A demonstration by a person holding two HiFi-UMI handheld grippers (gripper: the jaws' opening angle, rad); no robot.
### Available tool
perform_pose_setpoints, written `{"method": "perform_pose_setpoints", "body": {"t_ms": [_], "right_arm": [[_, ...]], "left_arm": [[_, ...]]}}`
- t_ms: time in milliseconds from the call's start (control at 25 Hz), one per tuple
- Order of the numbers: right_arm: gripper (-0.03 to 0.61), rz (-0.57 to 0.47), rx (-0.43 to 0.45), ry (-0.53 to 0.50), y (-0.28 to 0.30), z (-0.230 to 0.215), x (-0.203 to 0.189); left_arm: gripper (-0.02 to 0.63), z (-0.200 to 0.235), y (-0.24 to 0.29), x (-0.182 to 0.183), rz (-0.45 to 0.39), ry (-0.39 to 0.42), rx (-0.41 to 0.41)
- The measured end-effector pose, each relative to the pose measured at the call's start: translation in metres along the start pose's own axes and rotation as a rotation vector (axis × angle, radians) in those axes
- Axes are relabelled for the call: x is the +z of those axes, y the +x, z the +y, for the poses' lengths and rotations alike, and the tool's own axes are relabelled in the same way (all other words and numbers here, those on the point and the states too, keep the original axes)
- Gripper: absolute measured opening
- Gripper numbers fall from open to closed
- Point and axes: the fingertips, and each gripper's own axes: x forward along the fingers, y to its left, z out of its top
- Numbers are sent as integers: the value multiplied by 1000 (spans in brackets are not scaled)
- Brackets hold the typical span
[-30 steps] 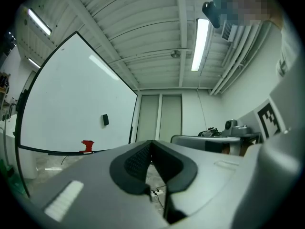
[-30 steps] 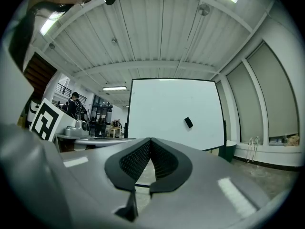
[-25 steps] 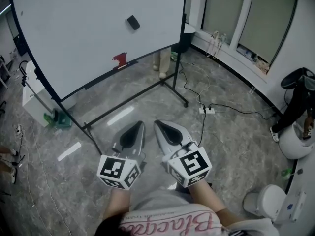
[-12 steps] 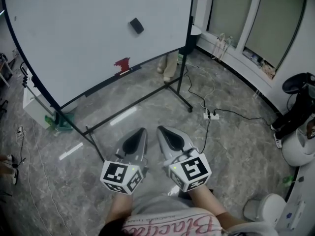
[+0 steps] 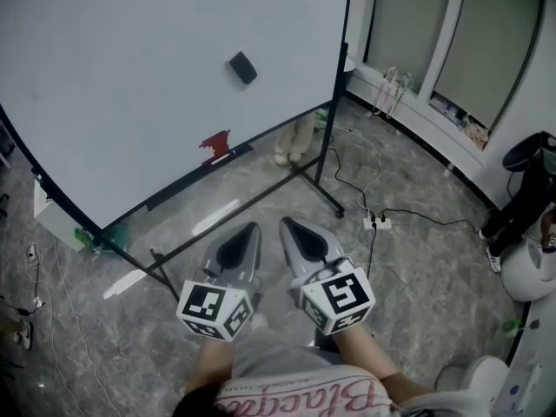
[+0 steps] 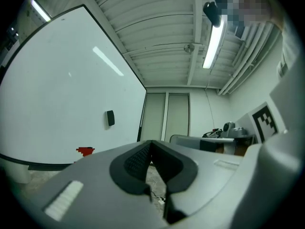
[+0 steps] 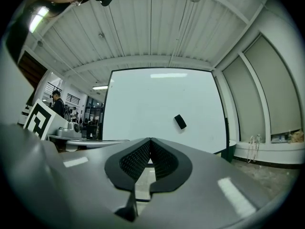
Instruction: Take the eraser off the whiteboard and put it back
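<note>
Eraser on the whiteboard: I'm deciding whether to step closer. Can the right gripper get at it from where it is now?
Probably not yet. The right gripper is shut and held apart from the whiteboard, with floor between them; the eraser sits high on the board. Nothing blocks the way.

Cut off by the top and left edges of the head view: large white whiteboard on a black stand (image 5: 156, 76). Too small for any surface detail: small dark rectangular eraser (image 5: 241, 67). Too blurred to identify: red object (image 5: 215, 145) on the board's lower rail. Too small to tell apart: clutter along the window ledge (image 5: 460, 122). Cropped by the right edge: dark rounded object (image 5: 532, 153) and white rounded object (image 5: 526, 272). Cut by the bottom edge: white shirt with pink lettering (image 5: 304, 398). Too small and dim in the right gripper view: distant person (image 7: 58, 103).
</note>
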Motion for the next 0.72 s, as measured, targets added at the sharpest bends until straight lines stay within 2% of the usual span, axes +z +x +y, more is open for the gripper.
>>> {"method": "perform_pose_setpoints", "body": {"t_ms": [360,720], "right_arm": [[2,-12,12,-44,108,-21,9],[3,-30,3,-112,177,-57,20]], "left_arm": [[-2,97,57,22,-34,-3,9],[-2,144,105,23,-45,-35,0]]}}
